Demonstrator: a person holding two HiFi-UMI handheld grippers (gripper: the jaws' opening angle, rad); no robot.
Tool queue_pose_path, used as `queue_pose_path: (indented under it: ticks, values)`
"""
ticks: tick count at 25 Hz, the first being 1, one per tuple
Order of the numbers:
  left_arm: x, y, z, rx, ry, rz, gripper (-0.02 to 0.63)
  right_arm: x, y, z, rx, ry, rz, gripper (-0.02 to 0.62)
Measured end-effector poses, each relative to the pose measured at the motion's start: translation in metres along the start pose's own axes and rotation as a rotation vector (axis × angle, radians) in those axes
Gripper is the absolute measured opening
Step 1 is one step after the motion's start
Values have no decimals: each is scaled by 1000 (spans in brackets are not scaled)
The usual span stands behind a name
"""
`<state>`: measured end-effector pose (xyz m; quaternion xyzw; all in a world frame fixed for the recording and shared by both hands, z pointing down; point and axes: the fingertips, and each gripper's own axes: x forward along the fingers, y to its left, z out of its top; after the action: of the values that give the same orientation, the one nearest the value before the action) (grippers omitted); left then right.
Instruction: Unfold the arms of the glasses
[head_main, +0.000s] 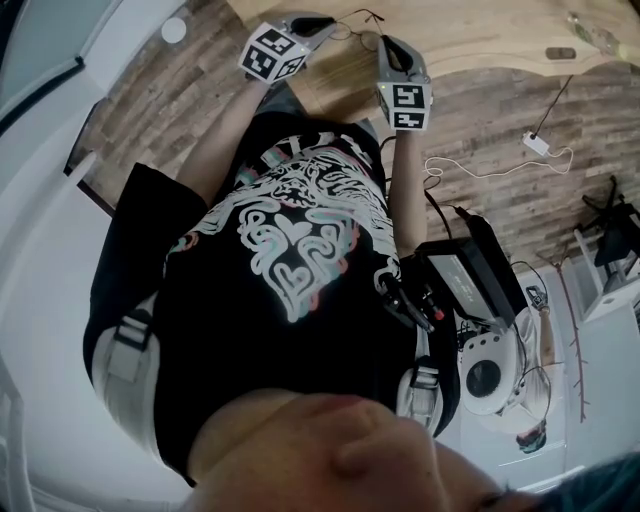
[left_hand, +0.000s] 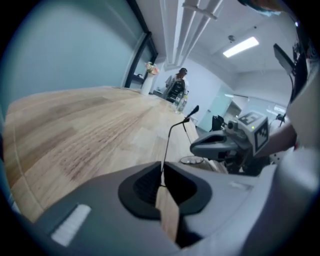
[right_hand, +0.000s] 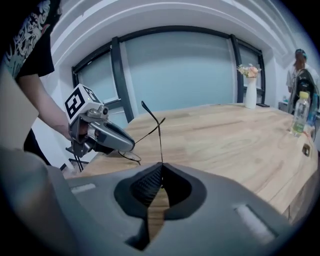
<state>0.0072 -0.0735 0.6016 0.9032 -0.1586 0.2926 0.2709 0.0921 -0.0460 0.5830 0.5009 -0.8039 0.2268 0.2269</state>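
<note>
Two arms (left_hand: 166, 145) of the glasses (right_hand: 160, 142) are clamped, one each, by the left hand-held gripper (left_hand: 161, 172) and the right hand-held gripper (right_hand: 160, 169); unfolding is judged unfinished.

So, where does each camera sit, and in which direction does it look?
Head view: on the person's head, facing steeply down; shows shirt, forearms, left gripper, right gripper.
Left gripper view: on the left gripper, looking across the table; its jaws pinch the glasses.
Right gripper view: on the right gripper, facing the windows; jaws pinch the glasses; forearm shows.
Shared: each gripper view shows the other gripper.
</note>
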Motion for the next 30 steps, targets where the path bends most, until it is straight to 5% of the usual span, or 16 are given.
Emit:
queue_pose_path:
  ticks: [9,16,22,30]
  values:
    - [1,13,5,-169,-42,71,-3,-1,-18,-1,261,-30,-94,0]
    - [0,25,7,-399,-114,107,-6,-1,-26,3,441,-48,-123,0]
    - [-4,33,9,-476,-133,117,-6,3,-26,6,510,-55,-131,0]
    - [-3,35,8,-453,-110,137,-6,7,-25,6,505,-40,-138,0]
